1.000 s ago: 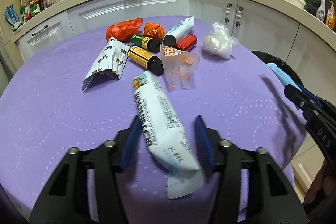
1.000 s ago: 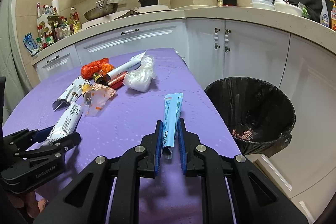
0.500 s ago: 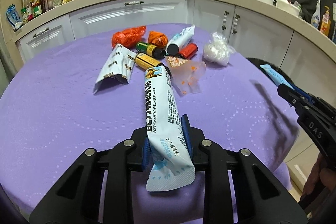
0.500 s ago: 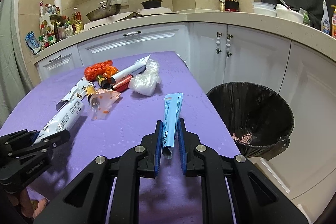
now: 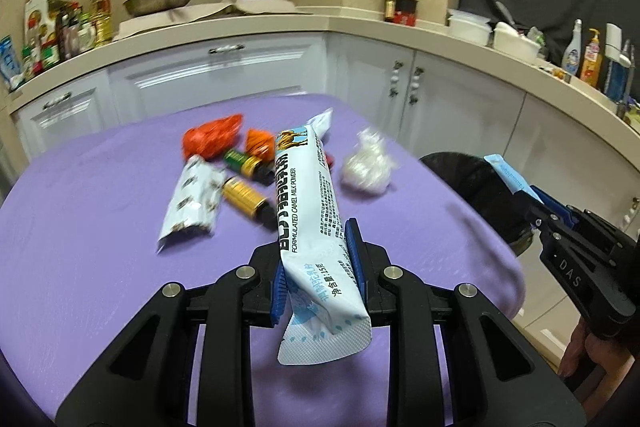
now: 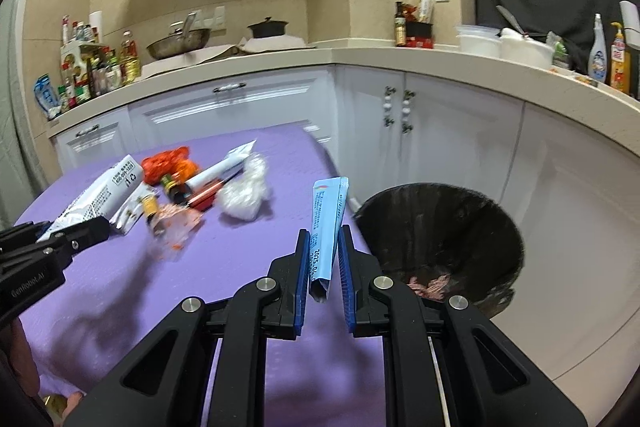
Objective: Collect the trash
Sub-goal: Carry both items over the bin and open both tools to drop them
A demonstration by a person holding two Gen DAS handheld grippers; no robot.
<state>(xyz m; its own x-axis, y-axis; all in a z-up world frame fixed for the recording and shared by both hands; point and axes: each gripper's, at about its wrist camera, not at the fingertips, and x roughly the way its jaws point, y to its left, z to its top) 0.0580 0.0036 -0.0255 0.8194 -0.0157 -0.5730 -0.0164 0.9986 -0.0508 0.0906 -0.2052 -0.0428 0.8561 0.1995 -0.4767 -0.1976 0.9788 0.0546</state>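
Note:
My left gripper is shut on a white and blue milk powder sachet, lifted above the purple table. My right gripper stands by the table's right edge with a light blue sachet between its jaws; the jaws have parted and a gap shows on both sides of it. The black-lined trash bin stands on the floor just right of it, also seen in the left wrist view. The right gripper shows at the right in the left wrist view.
On the table lie a red bag, brown bottles, a white patterned packet, a crumpled clear bag and a white tube. White cabinets and a cluttered counter curve around behind.
My left gripper closed on the milk powder sachet and lifted it off the table. My right gripper rose and moved toward the bin, and its jaws have opened around the blue sachet.

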